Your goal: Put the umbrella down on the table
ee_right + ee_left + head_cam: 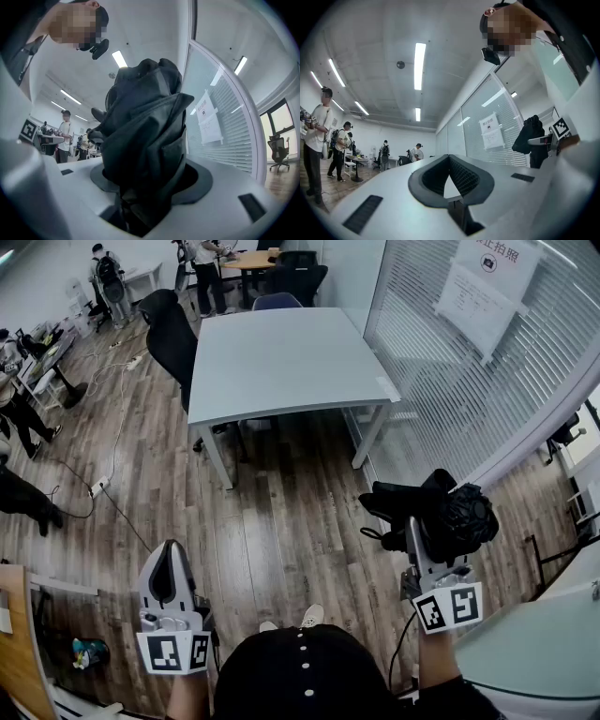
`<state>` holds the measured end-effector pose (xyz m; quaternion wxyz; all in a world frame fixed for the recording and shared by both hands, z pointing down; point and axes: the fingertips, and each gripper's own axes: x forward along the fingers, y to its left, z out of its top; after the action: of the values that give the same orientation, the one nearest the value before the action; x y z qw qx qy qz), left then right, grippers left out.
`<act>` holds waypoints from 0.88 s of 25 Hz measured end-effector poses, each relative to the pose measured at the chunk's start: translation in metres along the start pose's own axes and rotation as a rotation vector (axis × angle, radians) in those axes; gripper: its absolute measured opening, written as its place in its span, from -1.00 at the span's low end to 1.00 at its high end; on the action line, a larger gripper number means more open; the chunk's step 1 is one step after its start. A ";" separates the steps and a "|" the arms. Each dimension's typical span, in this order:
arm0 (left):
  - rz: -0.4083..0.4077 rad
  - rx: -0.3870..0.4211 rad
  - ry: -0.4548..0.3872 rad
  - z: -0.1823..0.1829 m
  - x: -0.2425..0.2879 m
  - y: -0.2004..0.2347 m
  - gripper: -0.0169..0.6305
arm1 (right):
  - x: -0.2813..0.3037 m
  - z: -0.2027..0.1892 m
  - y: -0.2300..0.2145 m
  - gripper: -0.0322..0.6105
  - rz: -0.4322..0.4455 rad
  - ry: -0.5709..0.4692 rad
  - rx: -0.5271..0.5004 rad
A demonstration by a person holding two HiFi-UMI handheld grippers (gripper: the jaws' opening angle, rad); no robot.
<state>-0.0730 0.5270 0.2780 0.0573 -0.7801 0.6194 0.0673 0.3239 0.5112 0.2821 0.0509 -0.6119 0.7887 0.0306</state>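
Note:
A folded black umbrella (441,510) is bunched in my right gripper (427,526), held over the wooden floor at the right. In the right gripper view the umbrella (143,136) fills the space between the jaws, which are shut on its fabric, and it hides the pads. A light grey table (281,362) stands ahead, some way beyond both grippers, with nothing on it. My left gripper (169,563) hangs at the lower left, shut with nothing in it. Its tips (449,158) meet in the left gripper view, where the umbrella (532,136) shows at the right.
Black office chairs (173,334) stand at the table's left side. A glass partition with blinds (469,381) runs along the right. A second tabletop corner (544,643) lies at the lower right. Cables (103,484) trail over the floor, and people stand at the far left and back.

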 end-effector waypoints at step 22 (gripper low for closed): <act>0.052 -0.013 0.042 -0.016 0.007 -0.037 -0.91 | -0.010 -0.005 -0.023 -0.03 0.079 -0.063 0.091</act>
<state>-0.0348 0.5258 0.2930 0.0374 -0.7654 0.6400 0.0566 0.3487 0.5147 0.2885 0.1021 -0.5762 0.8107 0.0157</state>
